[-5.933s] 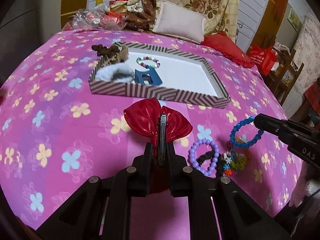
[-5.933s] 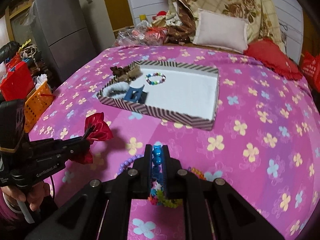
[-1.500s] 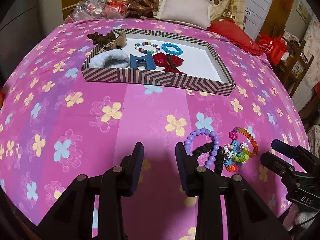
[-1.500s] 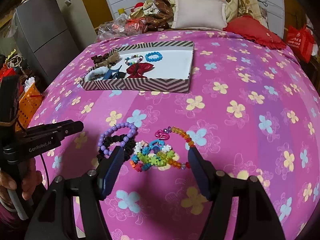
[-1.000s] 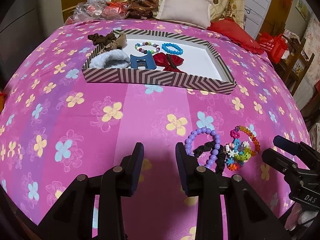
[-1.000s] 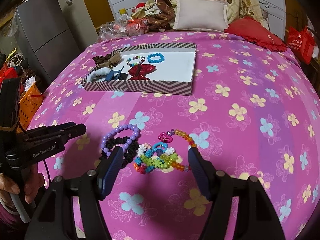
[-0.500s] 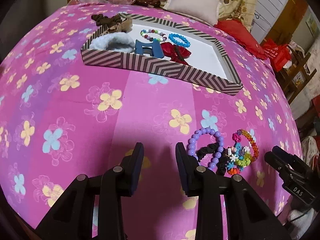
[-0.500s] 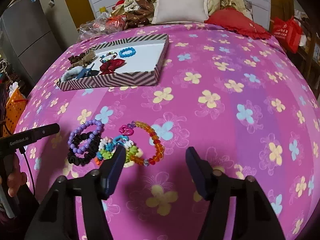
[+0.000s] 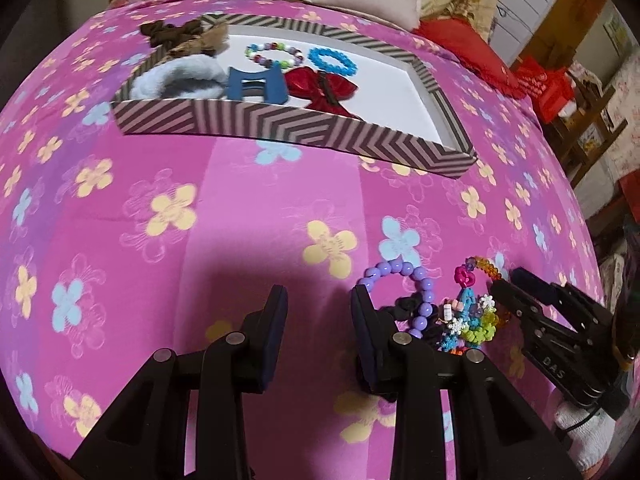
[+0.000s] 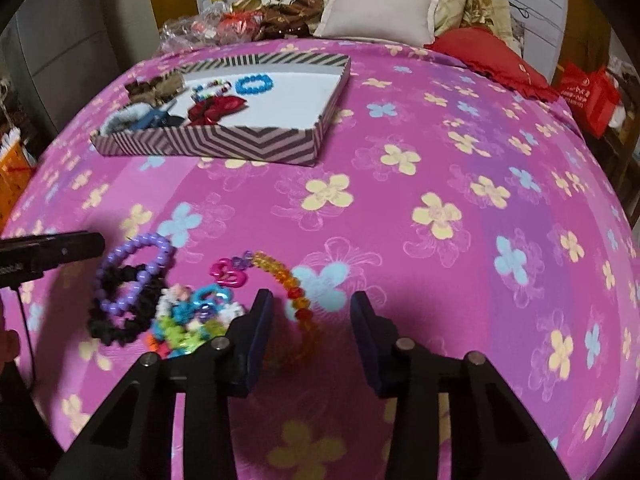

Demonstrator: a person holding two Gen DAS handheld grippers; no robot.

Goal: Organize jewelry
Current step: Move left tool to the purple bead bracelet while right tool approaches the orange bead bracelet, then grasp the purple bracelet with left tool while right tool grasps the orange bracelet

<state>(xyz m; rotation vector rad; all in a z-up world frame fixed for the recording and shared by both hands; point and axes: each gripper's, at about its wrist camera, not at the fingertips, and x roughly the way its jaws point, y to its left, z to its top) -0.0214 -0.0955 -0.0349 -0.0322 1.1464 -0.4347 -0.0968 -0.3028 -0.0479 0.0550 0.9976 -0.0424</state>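
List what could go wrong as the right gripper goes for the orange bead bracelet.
1. The orange bead bracelet links into the multicolored charm cluster; lifting one may drag the others.
2. The right gripper is closing with only one strand of the bracelet between its jaws, not yet pinched; it could slip out.
3. The open left gripper hovers beside the purple bead bracelet and could bump it.

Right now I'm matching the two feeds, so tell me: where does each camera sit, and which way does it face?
Left wrist: rides the left gripper, angled down over the pink bedspread toward the striped tray; its open jaws stand beside the purple bead bracelet.
Right wrist: rides the right gripper, jaws closing around the orange bead bracelet, pads not yet touching.
Shared: tray, bracelet pile, and each other's gripper.
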